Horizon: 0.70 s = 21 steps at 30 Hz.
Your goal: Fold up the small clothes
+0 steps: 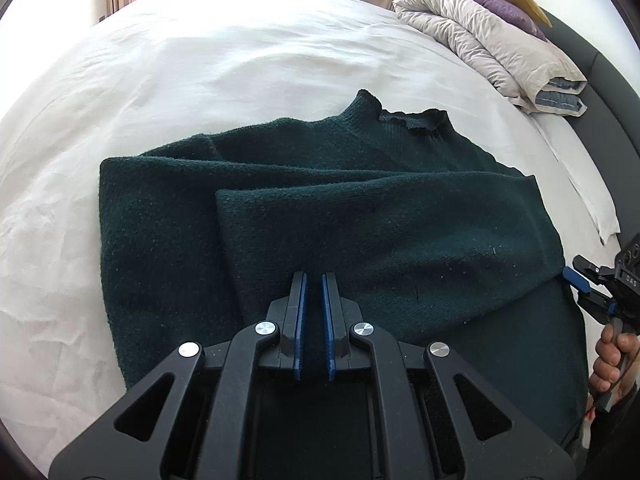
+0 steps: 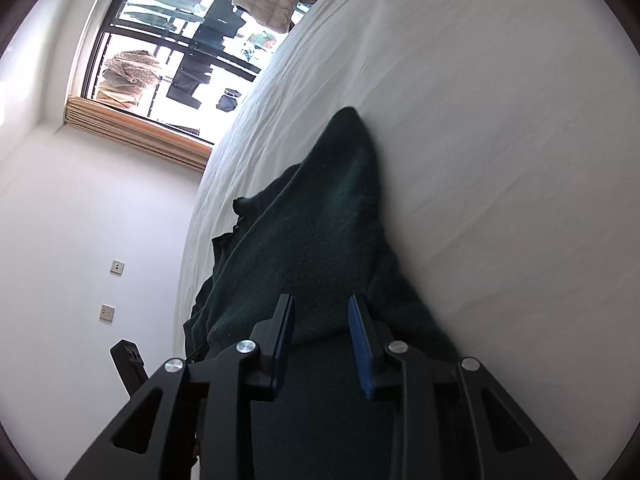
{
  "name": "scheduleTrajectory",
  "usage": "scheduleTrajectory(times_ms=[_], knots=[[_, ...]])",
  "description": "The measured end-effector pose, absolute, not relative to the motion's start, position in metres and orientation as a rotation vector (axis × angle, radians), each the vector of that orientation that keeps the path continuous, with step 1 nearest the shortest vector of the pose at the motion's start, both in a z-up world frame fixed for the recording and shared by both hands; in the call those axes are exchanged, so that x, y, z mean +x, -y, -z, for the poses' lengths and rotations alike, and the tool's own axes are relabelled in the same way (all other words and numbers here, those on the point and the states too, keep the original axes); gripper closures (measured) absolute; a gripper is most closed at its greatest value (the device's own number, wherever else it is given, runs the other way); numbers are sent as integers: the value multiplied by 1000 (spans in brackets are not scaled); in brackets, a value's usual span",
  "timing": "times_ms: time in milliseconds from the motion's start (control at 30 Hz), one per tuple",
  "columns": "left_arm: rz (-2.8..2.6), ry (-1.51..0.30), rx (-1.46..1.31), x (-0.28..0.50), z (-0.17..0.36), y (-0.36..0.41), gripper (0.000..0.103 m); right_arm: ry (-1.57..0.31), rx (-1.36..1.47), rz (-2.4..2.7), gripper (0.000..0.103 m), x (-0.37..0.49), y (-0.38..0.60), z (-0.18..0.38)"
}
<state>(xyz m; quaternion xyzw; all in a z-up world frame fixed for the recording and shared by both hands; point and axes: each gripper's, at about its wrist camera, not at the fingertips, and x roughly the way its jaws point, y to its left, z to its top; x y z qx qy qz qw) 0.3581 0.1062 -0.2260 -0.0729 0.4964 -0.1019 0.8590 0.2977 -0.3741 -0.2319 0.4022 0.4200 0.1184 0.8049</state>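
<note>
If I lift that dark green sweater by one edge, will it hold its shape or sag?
The dark green sweater will probably sag: it already lies in soft overlapping folds on the white bedsheet. The thick, fuzzy knit suggests it should grip rather than slip, and may drag on the sheet when pushed. It looks moderately heavy for cloth, so the folded sleeve could slide off.

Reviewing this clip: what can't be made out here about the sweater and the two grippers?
- Sweater near hem: left wrist view, hidden behind the left gripper body.
- Whether the left gripper pinches fabric: dark cloth sits behind its narrow gap, unclear.
- Right gripper contact: right wrist view, fingers apart over the sweater; touch unclear.
- Sweater's sleeves: folded under, ends unseen.
- Window side: overexposed in the left wrist view.
</note>
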Motion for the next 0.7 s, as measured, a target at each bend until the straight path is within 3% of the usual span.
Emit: scheduleTrajectory(times_ms=[133,233,400,500,700], knots=[[208,-1025,-167,353,224,-108,95,-792,723,-185,57,253,378,198],[186,-1010,-149,343,217,-107,95,-662,563,-123,46,212,370,164],[148,-972,-51,314,196,-98,95,-377,337,-29,0,146,345,111],[124,-922,-13,288,179,-95,95,-271,261,-13,0,120,335,88],[107,-757,85,205,137,-89,95,-246,159,-12,0,88,316,60]])
